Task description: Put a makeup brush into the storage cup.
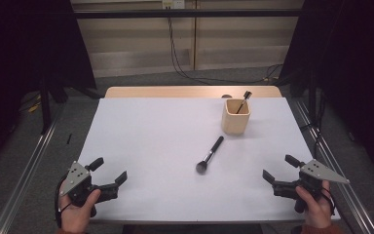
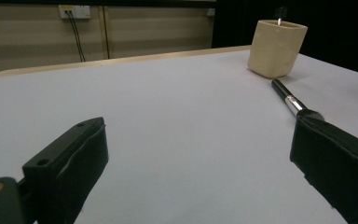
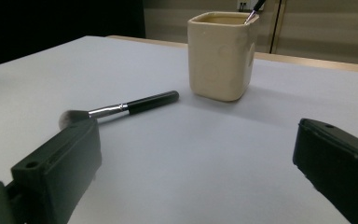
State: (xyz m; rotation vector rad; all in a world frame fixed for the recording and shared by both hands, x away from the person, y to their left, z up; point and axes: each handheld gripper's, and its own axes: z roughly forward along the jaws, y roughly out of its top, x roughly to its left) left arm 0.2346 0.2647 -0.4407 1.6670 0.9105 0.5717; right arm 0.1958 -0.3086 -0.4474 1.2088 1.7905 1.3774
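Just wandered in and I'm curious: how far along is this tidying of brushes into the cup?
One small brush already stands in the wooden cup. Nothing is in hand: the left tongs and right tongs are open near the table's front edge. The makeup brush lying on the table looks left to do.

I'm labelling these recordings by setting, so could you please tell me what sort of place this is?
Probably a lab or recording studio, not a home: dark curtains flank a white table set on floor rails, cables hang down the back wall, and a cup and a brush lie staged.
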